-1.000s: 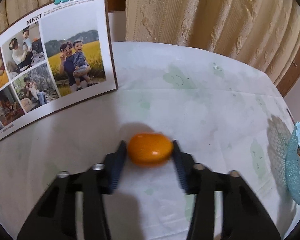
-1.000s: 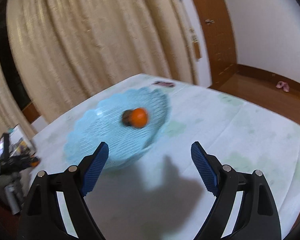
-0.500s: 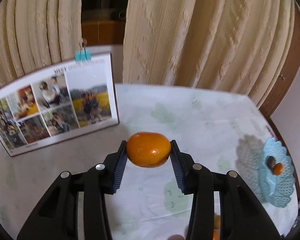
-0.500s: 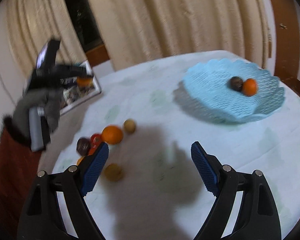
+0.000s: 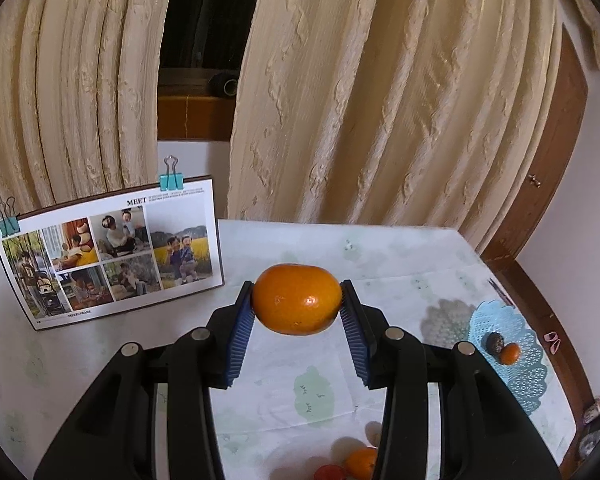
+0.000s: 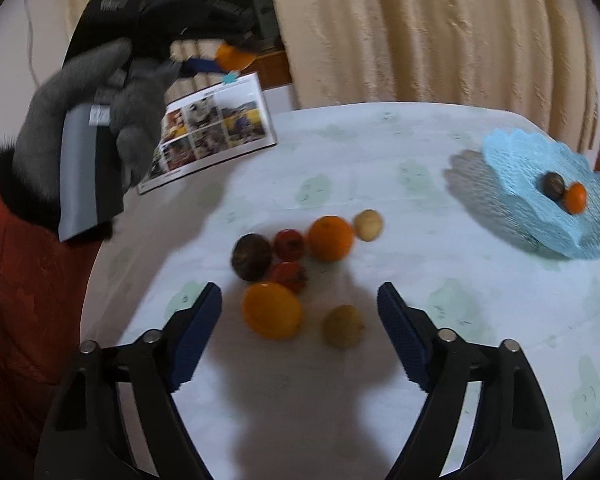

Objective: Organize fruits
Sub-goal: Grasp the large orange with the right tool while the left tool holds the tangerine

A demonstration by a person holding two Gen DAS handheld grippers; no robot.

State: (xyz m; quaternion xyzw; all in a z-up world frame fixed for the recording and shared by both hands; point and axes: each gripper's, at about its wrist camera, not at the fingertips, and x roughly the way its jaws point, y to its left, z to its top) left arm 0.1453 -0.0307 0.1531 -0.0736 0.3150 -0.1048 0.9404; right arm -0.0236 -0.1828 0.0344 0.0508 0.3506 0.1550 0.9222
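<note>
Fruits on table [image 6: 440, 280]: seven; basket [image 6: 512, 168]: two.

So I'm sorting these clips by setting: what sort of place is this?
Most likely a room in a home. Heavy cream curtains hang behind a table under a printed tablecloth, a clipped family photo spread stands propped on it, and loose fruit lies near a blue plastic fruit basket.
</note>
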